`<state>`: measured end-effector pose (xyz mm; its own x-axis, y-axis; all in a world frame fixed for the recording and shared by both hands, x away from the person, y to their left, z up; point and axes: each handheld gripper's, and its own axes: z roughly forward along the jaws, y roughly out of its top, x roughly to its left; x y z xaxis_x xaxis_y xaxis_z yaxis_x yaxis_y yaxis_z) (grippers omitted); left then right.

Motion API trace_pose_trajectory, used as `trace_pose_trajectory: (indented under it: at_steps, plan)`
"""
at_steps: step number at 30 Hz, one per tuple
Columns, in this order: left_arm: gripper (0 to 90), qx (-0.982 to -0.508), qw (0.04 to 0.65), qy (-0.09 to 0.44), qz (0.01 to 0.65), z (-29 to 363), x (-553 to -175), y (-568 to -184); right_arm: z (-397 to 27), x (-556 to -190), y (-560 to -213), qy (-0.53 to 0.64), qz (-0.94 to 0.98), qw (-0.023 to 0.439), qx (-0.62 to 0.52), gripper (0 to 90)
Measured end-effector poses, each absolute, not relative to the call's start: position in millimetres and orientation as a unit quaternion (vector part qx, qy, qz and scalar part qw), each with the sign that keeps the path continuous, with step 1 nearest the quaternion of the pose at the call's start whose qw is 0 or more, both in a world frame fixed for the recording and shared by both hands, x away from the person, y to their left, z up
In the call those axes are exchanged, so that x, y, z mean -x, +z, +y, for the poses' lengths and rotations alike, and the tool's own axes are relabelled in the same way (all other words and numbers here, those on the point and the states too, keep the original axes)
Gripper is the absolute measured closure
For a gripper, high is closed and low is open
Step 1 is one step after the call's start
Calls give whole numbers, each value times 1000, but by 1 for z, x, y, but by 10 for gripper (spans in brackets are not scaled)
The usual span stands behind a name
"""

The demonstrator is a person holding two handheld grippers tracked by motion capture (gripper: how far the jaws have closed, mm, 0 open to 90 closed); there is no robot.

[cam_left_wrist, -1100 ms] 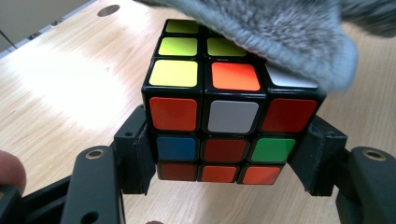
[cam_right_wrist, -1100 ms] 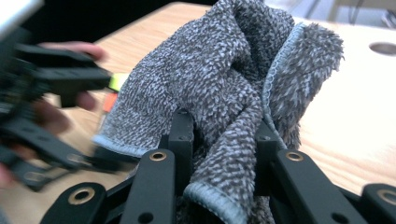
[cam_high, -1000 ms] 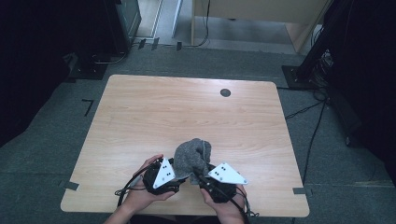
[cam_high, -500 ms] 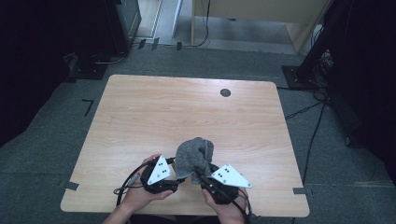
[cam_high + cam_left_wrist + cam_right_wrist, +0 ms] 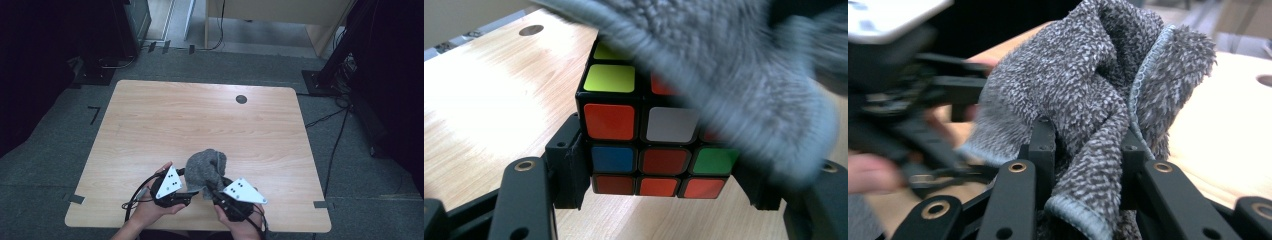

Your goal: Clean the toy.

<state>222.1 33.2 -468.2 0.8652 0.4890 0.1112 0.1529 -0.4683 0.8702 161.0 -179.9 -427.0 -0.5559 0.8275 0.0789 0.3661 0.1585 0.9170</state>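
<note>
The left hand-held gripper [image 5: 192, 194] clamps a puzzle cube [image 5: 651, 145] between its two jaws, pads pressed against the cube's left and right sides, so the cube sits right at the gripper's tip, lifted just off the tabletop [image 5: 200, 120]. The right hand-held gripper [image 5: 212, 191] is closed on a bunched grey cloth [image 5: 1098, 100], a fold of it pinched between the jaws. The rest of the cloth billows up beyond the tips and drapes over the top and far side of the cube. In the high view the cloth [image 5: 206, 170] sits as a mound between the two grippers, which are close together at the near edge of the tabletop.

Judging by this, the work is wiping the cube with the cloth, and it is under way. Both things are picked up and brought together, and the cloth lies on the cube's upper faces. The face toward the left gripper's camera is uncovered, so by my reading that side and the underside are yet to be wiped. After that, both things need setting down. How clean any face is cannot be told.

Count: two hand-held grippers, one cube, one cloth. Farther out from the grippers, the tabletop carries one round dark hole [image 5: 241, 99] near its far edge.
</note>
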Motion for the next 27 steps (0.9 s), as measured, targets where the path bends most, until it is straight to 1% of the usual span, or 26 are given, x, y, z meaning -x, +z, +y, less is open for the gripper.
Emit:
trace_pose_trajectory:
  at_steps: [4, 8, 10, 16, 18, 23, 25, 27]
  plan:
    - [338, -843, 476, 183, 175, 31, -218, -469, -170, -159, -426, 496, 739, 232, -392, 702]
    - [339, -843, 474, 189, 172, 30, -217, -469, -190, -171, -430, 484, 719, 235, -440, 703]
    - [338, -841, 475, 188, 176, 30, -218, -470, -194, -170, -429, 485, 712, 233, -451, 703]
    - [338, -844, 469, 194, 171, 27, -216, -472, -171, -161, -427, 486, 743, 231, -398, 702]
    - [338, -844, 469, 193, 173, 28, -217, -472, -175, -165, -430, 488, 738, 224, -409, 701]
    - [338, -840, 474, 191, 182, 31, -219, -471, -196, -172, -430, 481, 713, 229, -455, 703]
    - [338, -844, 467, 191, 180, 29, -219, -473, -192, -169, -428, 490, 712, 230, -447, 702]
    - [338, -847, 465, 191, 174, 26, -218, -475, -179, -164, -426, 492, 725, 228, -424, 702]
